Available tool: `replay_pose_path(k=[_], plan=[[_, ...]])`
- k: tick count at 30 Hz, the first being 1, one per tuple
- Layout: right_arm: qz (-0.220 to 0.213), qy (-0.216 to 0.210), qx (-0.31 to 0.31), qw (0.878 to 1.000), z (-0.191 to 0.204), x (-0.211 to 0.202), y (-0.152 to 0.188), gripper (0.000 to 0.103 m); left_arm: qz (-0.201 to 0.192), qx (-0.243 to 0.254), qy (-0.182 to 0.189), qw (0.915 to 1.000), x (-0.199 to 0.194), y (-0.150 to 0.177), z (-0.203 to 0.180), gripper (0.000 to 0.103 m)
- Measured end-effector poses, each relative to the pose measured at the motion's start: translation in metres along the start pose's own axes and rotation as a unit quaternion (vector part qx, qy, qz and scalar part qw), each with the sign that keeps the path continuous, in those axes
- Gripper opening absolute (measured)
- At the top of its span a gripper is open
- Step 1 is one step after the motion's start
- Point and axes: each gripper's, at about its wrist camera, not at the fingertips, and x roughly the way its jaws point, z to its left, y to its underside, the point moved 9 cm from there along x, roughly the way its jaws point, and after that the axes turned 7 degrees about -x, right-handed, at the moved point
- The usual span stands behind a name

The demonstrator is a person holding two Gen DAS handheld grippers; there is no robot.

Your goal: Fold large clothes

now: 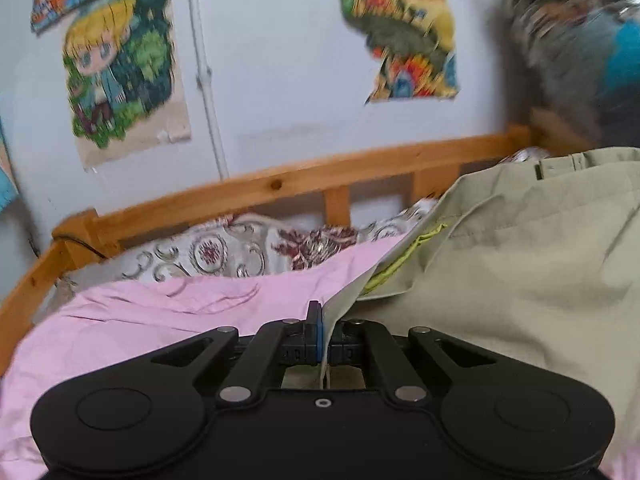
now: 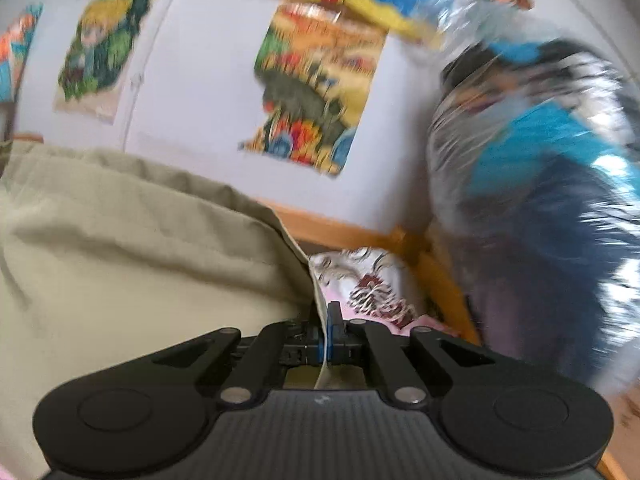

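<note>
Left wrist view: left gripper [image 1: 325, 320] fingers pinched tight on an edge of the khaki garment [image 1: 520, 272]; cloth lifts from the fingers and spreads up and right, its long axis unclear; a lime-green lining strip [image 1: 404, 256] shows at one fold. Under it a pink sheet [image 1: 160, 320] on the bed; beyond, a patterned bedcover [image 1: 224, 252], then the wooden bed rail [image 1: 320, 176], then a white wall with cartoon posters [image 1: 116, 72]. Right wrist view: right gripper [image 2: 325, 322] fingers likewise clamped on the garment's edge, cloth billowing left; a blurred plastic-wrapped bundle [image 2: 552, 208] stands right. No legible writing.
</note>
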Motion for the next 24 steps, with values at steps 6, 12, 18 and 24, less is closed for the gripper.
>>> replay_pose_path(k=[6, 12, 18, 24], plan=[[0.047, -0.007, -0.040, 0.998, 0.020, 0.088, 0.030, 0.002, 0.054, -0.016, -0.010, 0.9984, 0.098, 0.027, 0.000, 0.000], [0.097, -0.009, -0.081, 0.992, 0.047, 0.152, 0.077, 0.003, 0.101, -0.020, -0.009, 0.9947, 0.164, 0.074, 0.002, 0.001], [0.111, 0.000, -0.121, 0.986, 0.067, 0.182, 0.112, 0.022, 0.105, -0.034, 0.005, 0.9939, 0.192, 0.099, 0.005, 0.008], [0.091, 0.031, -0.119, 0.988, 0.048, 0.183, 0.112, 0.067, 0.092, -0.057, 0.010, 0.9941, 0.190, 0.085, 0.025, 0.049]])
